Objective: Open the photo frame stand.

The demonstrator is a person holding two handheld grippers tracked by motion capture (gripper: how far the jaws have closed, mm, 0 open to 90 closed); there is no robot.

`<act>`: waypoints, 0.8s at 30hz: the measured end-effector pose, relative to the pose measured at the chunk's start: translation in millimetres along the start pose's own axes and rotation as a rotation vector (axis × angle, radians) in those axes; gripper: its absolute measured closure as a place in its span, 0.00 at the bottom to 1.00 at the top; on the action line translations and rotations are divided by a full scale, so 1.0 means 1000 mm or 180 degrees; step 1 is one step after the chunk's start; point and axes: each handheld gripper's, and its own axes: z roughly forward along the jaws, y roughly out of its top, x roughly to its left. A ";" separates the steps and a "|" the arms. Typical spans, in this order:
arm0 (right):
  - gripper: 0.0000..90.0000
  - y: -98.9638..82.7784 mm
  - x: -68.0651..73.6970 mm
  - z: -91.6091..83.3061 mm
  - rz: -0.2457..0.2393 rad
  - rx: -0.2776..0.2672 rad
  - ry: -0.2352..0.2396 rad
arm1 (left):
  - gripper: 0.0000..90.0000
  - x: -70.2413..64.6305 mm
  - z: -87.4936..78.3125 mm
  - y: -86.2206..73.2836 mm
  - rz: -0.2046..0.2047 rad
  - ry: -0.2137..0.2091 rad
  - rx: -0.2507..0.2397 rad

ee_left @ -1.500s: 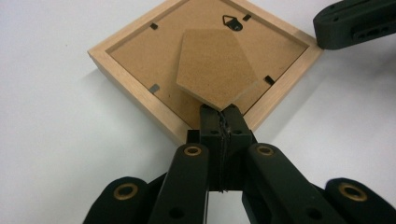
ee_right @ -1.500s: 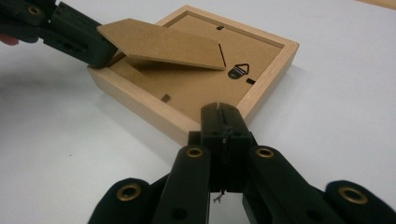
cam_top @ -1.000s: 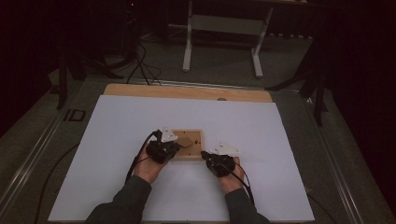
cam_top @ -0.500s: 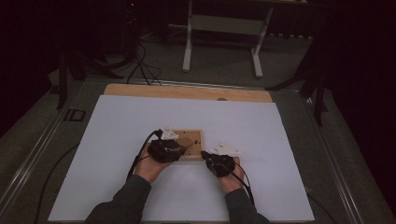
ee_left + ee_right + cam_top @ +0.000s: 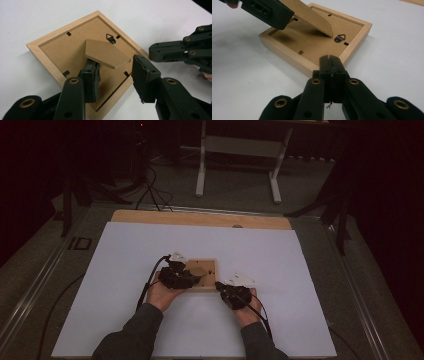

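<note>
A light wooden picture frame (image 5: 206, 268) lies face down on the white sheet, its brown backing board up (image 5: 62, 50) (image 5: 294, 37). Its stand flap (image 5: 106, 53) (image 5: 312, 15) is raised off the board next to the metal hanger (image 5: 110, 38). My left gripper (image 5: 192, 280) (image 5: 115, 63) reaches over the frame. Its jaws have just been opening and stand open, one pad under the flap's edge, the other clear of it. My right gripper (image 5: 220, 285) (image 5: 329, 60) is shut on nothing, with its tips against the frame's near edge.
The white sheet (image 5: 125, 265) covers most of the table, with a wooden strip (image 5: 200, 218) along its far edge. Cables trail from both grippers toward the person. Beyond the table a dark floor holds a white stand (image 5: 202, 170) and more cables.
The left gripper's jaws appear to have spread apart over the frame. Both hands stay about where they were.
</note>
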 end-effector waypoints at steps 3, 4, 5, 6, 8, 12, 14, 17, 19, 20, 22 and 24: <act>0.99 0.000 0.000 0.000 -0.0001 -0.0003 0.0001 | 0.64 0.001 0.001 0.001 -0.0073 -0.0023 0.0011; 0.99 0.000 0.000 0.000 -0.0001 -0.0003 -0.0001 | 0.63 0.002 0.001 0.001 -0.0095 -0.0045 0.0013; 0.99 0.000 0.000 0.000 -0.0001 -0.0003 -0.0002 | 0.63 0.003 0.001 0.002 -0.0110 -0.0052 0.0022; 0.99 0.000 0.000 0.000 -0.0002 -0.0003 -0.0001 | 0.62 0.003 0.002 0.002 -0.0131 -0.0063 0.0023; 0.99 0.000 0.000 0.000 -0.0004 -0.0005 0.0001 | 0.62 0.004 0.002 0.003 -0.0181 -0.0090 0.0031; 0.99 0.000 0.000 0.000 -0.0002 -0.0006 0.0007 | 0.61 0.007 0.004 0.005 -0.0276 -0.0119 0.0038; 0.99 0.000 0.000 0.001 -0.0006 -0.0008 0.0007 | 0.61 0.008 0.006 0.006 -0.0336 -0.0138 0.0038; 0.99 0.000 0.001 0.000 -0.0025 -0.0001 -0.0003 | 0.61 0.010 0.007 0.007 -0.0420 -0.0157 0.0051; 0.99 0.000 0.001 0.001 -0.0040 -0.0004 -0.0009 | 0.61 0.012 0.008 0.008 -0.0449 -0.0159 0.0062; 0.99 0.000 0.001 0.001 -0.0039 -0.0005 -0.0008 | 0.61 0.012 0.008 0.008 -0.0464 -0.0162 0.0067; 0.99 0.000 0.001 0.001 -0.0041 -0.0003 -0.0006 | 0.61 0.012 0.009 0.009 -0.0491 -0.0170 0.0061; 0.99 0.000 0.001 0.001 -0.0047 -0.0006 -0.0005 | 0.61 0.013 0.009 0.009 -0.0508 -0.0181 0.0065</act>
